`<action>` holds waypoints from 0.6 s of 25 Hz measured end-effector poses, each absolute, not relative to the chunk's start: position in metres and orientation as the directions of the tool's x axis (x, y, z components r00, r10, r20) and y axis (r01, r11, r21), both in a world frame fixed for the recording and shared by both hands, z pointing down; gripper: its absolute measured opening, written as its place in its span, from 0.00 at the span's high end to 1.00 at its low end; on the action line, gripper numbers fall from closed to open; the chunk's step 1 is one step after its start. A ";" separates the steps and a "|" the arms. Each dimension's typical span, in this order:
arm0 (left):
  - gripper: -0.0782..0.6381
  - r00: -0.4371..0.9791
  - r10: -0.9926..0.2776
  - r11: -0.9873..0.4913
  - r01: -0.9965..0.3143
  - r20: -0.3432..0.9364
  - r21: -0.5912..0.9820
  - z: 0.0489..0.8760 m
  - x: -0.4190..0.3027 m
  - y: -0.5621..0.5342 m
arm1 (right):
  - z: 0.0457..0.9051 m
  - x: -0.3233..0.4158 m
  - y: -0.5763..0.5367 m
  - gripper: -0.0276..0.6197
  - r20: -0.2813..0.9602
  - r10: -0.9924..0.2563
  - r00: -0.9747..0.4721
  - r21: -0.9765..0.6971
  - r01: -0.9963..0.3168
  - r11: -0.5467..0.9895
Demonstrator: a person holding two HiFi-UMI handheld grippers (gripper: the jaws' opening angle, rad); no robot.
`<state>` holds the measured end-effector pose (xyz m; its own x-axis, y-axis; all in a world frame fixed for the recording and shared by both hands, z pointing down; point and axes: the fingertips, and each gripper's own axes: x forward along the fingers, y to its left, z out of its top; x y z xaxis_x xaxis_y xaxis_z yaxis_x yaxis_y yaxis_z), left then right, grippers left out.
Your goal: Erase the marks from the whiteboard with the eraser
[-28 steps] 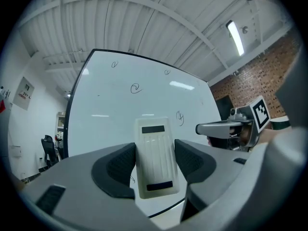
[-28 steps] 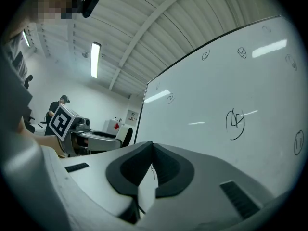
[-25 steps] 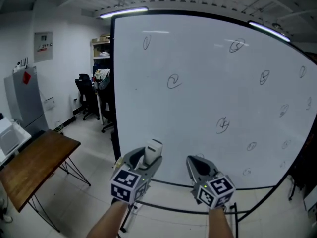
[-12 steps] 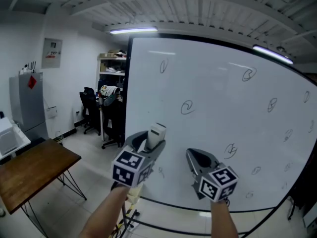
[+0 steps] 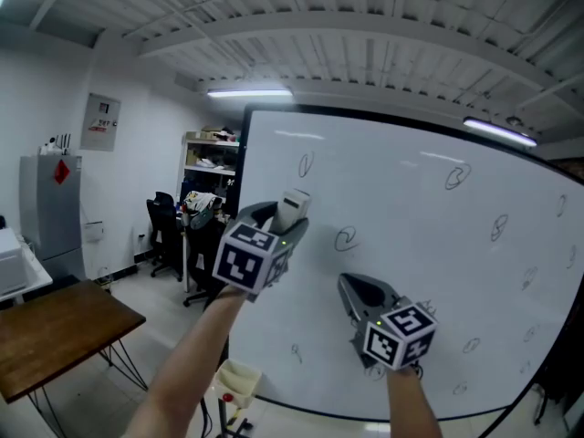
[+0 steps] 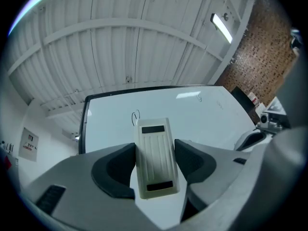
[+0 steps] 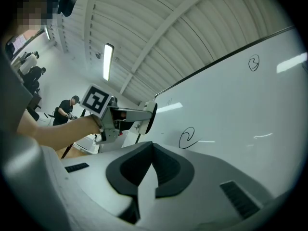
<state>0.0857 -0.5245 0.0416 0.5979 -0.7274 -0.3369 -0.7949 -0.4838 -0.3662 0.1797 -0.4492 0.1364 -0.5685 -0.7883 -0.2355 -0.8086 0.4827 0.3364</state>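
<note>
The whiteboard [image 5: 411,272] carries several small black scribbles, among them a loop [image 5: 304,164] near its top left and a swirl [image 5: 345,239] lower down. My left gripper [image 5: 278,219] is raised in front of the board's left part, shut on a white eraser [image 5: 294,206]. In the left gripper view the eraser [image 6: 154,158] stands between the jaws, with the loop mark [image 6: 135,117] just past its tip. My right gripper [image 5: 358,292] hangs lower, shut with nothing in it. The right gripper view shows the swirl [image 7: 187,138] and the eraser [image 7: 150,115] close to the board.
A wooden table [image 5: 55,331] stands at the lower left, a grey cabinet [image 5: 46,213] behind it. Office chairs [image 5: 169,222] and a shelf [image 5: 210,162] stand left of the board. A person [image 7: 65,110] is far back in the right gripper view.
My left gripper has risen with the eraser from the board's bottom edge to near the upper-left loop. The head view has tilted upward. The right gripper has stayed low.
</note>
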 end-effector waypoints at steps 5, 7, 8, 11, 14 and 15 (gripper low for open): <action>0.54 0.563 -0.764 -0.426 -0.808 -0.316 -0.408 -0.016 0.088 -0.551 | 0.131 0.186 -0.454 0.97 -0.241 -0.793 -0.560 0.345 -0.813 0.469; 0.54 0.544 -0.773 -0.400 -0.817 -0.326 -0.415 -0.039 0.085 -0.557 | 0.130 0.189 -0.455 0.97 -0.243 -0.796 -0.554 0.348 -0.816 0.462; 0.54 0.539 -0.772 -0.390 -0.820 -0.336 -0.419 -0.051 0.084 -0.558 | 0.130 0.190 -0.455 0.97 -0.244 -0.798 -0.552 0.348 -0.817 0.459; 0.54 0.526 -0.779 -0.371 -0.826 -0.341 -0.425 -0.074 0.084 -0.564 | 0.132 0.196 -0.458 0.97 -0.241 -0.802 -0.546 0.349 -0.820 0.454; 0.54 0.508 -0.795 -0.363 -0.836 -0.331 -0.412 -0.080 0.083 -0.575 | 0.130 0.203 -0.460 0.97 -0.244 -0.815 -0.525 0.343 -0.833 0.434; 0.54 0.510 -0.794 -0.366 -0.836 -0.330 -0.410 -0.080 0.084 -0.576 | 0.127 0.206 -0.461 0.97 -0.248 -0.819 -0.518 0.342 -0.838 0.426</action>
